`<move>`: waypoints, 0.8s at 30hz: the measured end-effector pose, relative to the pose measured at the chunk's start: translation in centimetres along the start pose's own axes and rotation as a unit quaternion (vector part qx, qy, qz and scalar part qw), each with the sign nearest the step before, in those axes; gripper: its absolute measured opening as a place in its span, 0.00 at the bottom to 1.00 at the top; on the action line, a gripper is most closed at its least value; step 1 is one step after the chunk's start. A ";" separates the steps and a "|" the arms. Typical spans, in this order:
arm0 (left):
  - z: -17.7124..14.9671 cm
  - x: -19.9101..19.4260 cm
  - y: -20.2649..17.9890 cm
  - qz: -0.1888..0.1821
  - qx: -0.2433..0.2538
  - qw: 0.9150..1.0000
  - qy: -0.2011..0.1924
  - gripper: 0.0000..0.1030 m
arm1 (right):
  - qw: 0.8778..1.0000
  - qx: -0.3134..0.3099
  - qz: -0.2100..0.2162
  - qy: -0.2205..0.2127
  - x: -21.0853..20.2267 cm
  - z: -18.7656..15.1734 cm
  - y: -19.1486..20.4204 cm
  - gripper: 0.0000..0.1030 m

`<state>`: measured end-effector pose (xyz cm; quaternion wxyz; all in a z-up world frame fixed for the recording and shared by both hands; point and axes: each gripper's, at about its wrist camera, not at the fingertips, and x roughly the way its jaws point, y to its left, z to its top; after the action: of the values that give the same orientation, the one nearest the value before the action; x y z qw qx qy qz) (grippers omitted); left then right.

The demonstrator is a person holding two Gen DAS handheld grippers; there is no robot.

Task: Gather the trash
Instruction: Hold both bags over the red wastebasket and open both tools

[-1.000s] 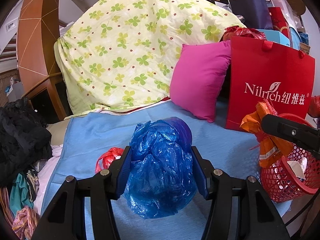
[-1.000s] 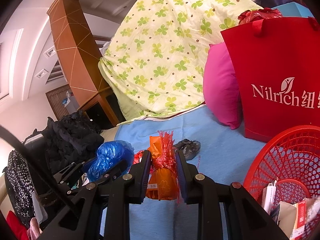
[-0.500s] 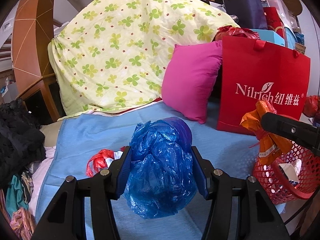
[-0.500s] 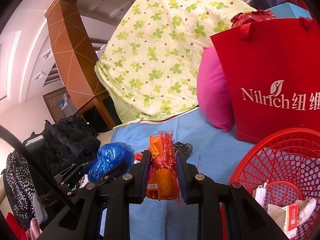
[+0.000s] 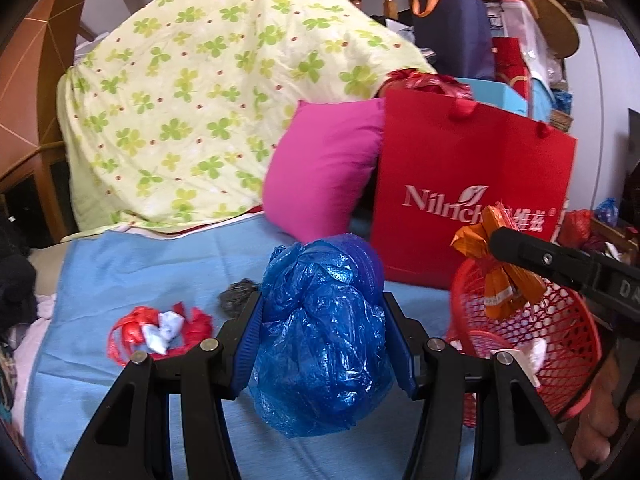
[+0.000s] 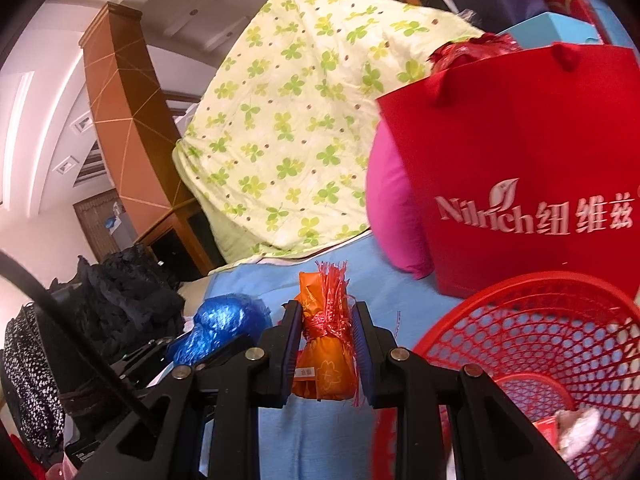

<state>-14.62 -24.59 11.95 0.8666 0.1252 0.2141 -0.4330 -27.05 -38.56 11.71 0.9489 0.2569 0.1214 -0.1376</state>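
My left gripper (image 5: 324, 332) is shut on a crumpled blue plastic bag (image 5: 320, 336), held above the blue sheet (image 5: 120, 280). My right gripper (image 6: 326, 344) is shut on an orange wrapper tied with red string (image 6: 324, 352). In the left wrist view that orange wrapper (image 5: 500, 276) hangs over the rim of the red mesh basket (image 5: 568, 344). In the right wrist view the basket (image 6: 540, 332) lies low at the right, with paper scraps inside. On the sheet lie a red-and-white scrap (image 5: 156, 328) and a dark grey wad (image 5: 236, 296).
A red paper bag (image 5: 472, 192) stands behind the basket, beside a pink pillow (image 5: 320, 172) and a clover-print quilt (image 5: 208, 92). Black clothes (image 6: 120, 300) are heaped to the left of the bed. A wooden column (image 6: 124, 120) rises behind.
Both grippers have swung to the right with their loads. The basket has come closer in both views, and the orange wrapper now hangs over its rim. The red scrap and grey wad show more fully.
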 end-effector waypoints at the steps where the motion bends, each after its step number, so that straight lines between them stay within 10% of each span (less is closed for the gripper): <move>1: 0.0 0.0 -0.3 -0.008 0.000 1.000 -0.002 0.57 | 1.000 0.003 -0.005 -0.005 -0.4 0.1 -0.5 0.27; 24: -0.4 1.6 -11.8 -0.148 0.050 0.988 -0.006 0.58 | 0.988 0.117 -0.081 -0.061 -6.9 1.7 -11.6 0.27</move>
<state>-23.41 -32.54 10.49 0.7867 0.1323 0.2032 -0.5677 -36.96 -47.65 9.93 0.9037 0.3461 0.0670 -0.2429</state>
